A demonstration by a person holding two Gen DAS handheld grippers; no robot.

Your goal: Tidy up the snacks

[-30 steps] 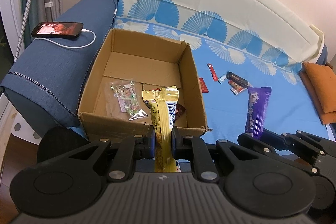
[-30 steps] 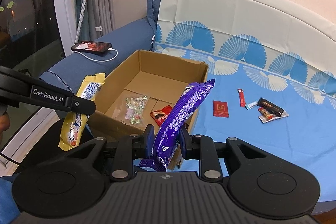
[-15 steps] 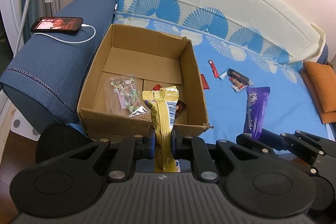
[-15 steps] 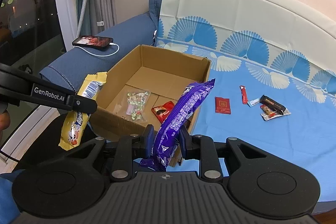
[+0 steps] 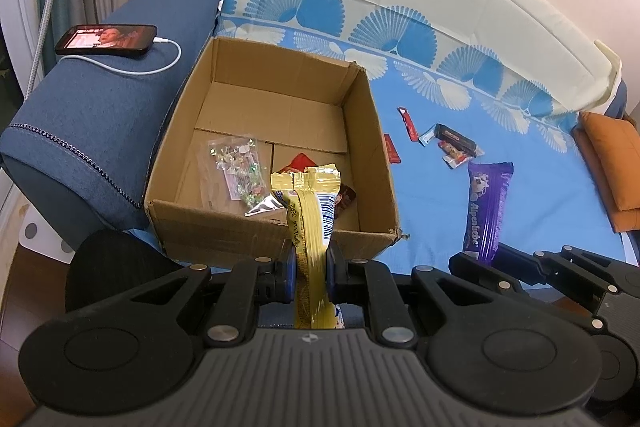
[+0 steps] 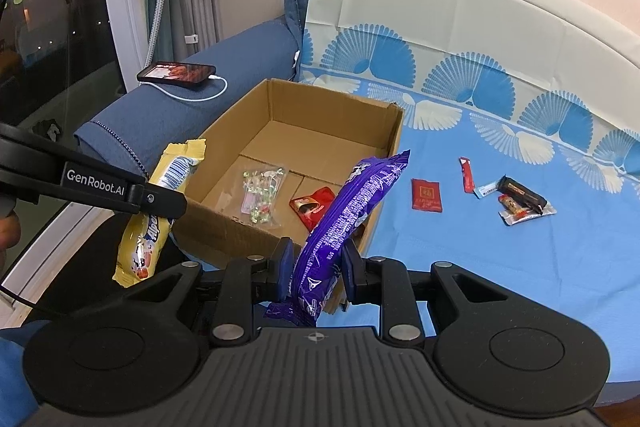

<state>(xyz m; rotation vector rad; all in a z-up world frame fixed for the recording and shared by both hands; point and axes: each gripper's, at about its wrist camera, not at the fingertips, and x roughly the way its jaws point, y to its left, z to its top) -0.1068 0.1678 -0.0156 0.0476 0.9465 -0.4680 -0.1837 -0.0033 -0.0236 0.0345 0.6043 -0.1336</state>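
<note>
Cardboard box (image 5: 276, 227) on sofa holds clear candy bag (image 5: 236, 167) and red packet (image 6: 314, 207). Left tool (image 5: 311, 273) clenched on yellow snack pack (image 5: 310, 215) – right tool (image 6: 314, 267) on purple pack (image 6: 348, 211), both angled down at box's near wall.

The left gripper (image 5: 311, 267) points steeply downward, its two fingers drawn close together and clamped on a yellow snack packet (image 5: 310, 223) that stands up between the pads. The right gripper (image 6: 314, 269) tilts down less steeply, its fingers set a little wider and pinching a purple snack packet (image 6: 352, 219) that juts forward and up past the fingertips.
</note>
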